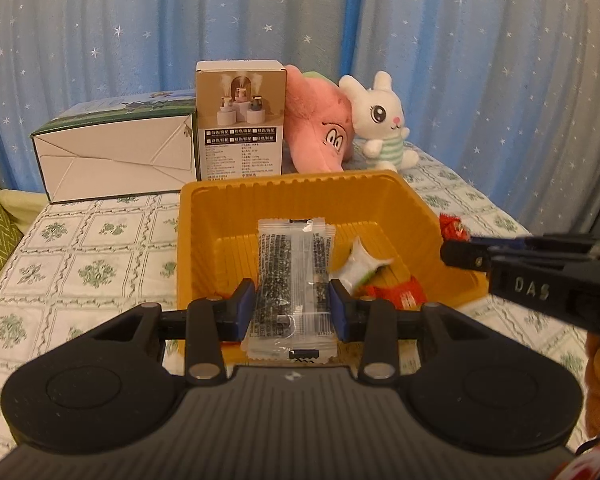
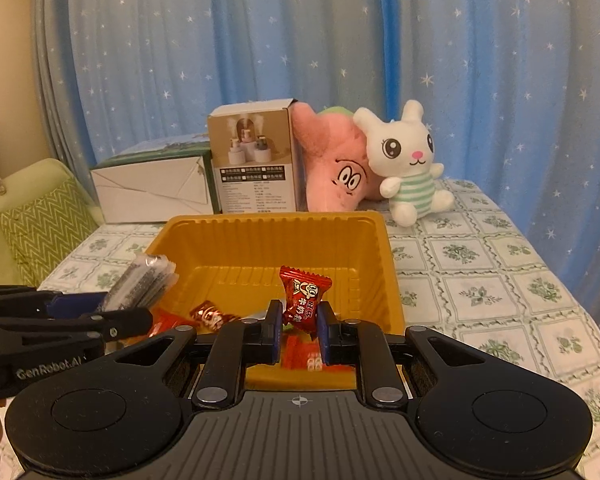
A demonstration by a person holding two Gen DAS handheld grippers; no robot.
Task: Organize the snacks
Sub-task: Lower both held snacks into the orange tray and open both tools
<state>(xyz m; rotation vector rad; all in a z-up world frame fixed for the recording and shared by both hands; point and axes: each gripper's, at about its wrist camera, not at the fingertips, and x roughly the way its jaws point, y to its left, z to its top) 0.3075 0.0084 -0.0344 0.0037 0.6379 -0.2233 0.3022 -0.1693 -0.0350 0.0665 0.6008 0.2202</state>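
The clear snack packet [image 1: 292,276] sits at lower centre of the left wrist view, long axis running up the frame toward the yellow tray [image 1: 284,184]; the left gripper [image 1: 292,308] clamps its lower half, upper half overhanging the tray interior. The red candy [image 2: 302,300] stands upright at centre of the right wrist view, pinched by the right gripper [image 2: 298,330] above the tray's near wall; release should drop both inside.
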